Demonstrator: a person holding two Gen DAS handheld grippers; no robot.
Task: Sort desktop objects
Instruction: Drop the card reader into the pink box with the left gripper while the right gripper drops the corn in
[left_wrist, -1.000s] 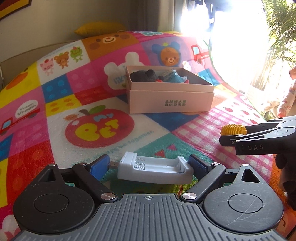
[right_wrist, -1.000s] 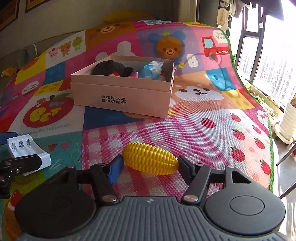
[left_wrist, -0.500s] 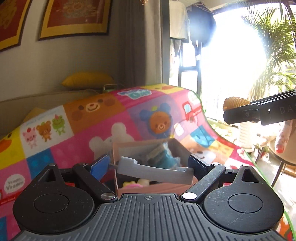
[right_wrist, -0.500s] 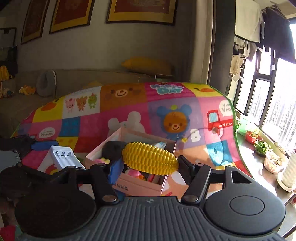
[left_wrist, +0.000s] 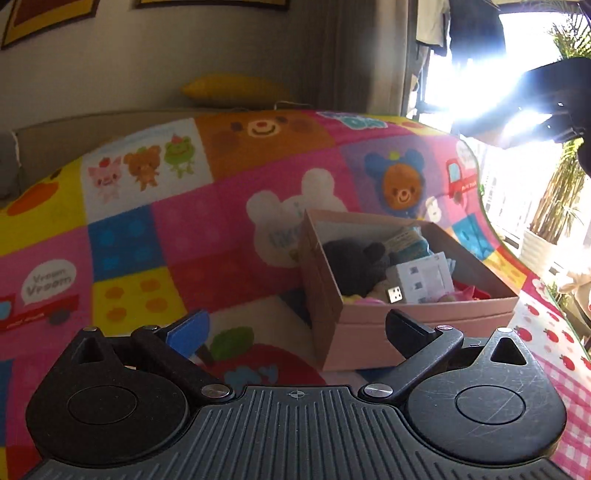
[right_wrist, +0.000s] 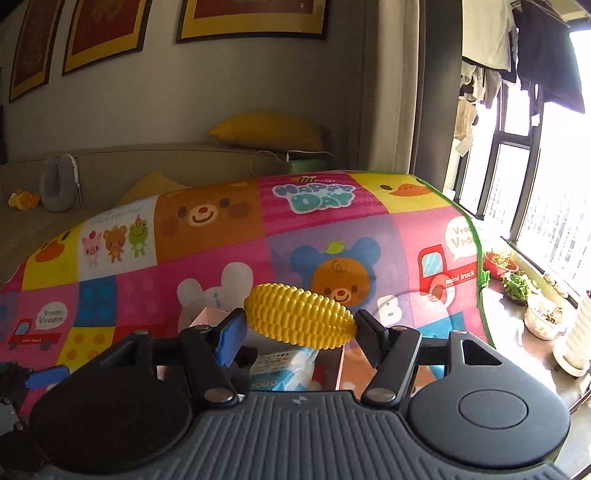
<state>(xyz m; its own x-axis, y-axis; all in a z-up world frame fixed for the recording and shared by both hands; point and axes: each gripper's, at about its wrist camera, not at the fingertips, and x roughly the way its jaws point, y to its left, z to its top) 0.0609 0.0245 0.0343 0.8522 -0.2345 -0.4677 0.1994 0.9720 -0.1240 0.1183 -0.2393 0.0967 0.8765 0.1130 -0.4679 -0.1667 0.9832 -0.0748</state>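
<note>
1. Over the cartoon play mat (left_wrist: 155, 236), the left claw (left_wrist: 295, 332) has its jaws opening wide with nothing between them; the blue pad (left_wrist: 188, 332) and the black fingertip (left_wrist: 406, 328) stand far apart.
2. Beyond it, the pink box (left_wrist: 421, 325) sits on the mat, its lid off.
3. Inside the box, the white charger (left_wrist: 421, 282) lies tilted on a dark plush toy (left_wrist: 354, 262) and other soft bits, its USB plug toward the near wall.
4. Higher up, the right claw (right_wrist: 299, 328) is clenched on the yellow toy corn (right_wrist: 299, 317), gripped end to end and lying nearly level between the pads.
5. Below the corn, one corner of the pink box (right_wrist: 210, 317) and a blue-and-white packet (right_wrist: 284, 369) show through the gap; the corn hangs above the box, not touching it.
6. At the upper right of the left view, the right claw appears only as a dark shape against window glare.
</note>
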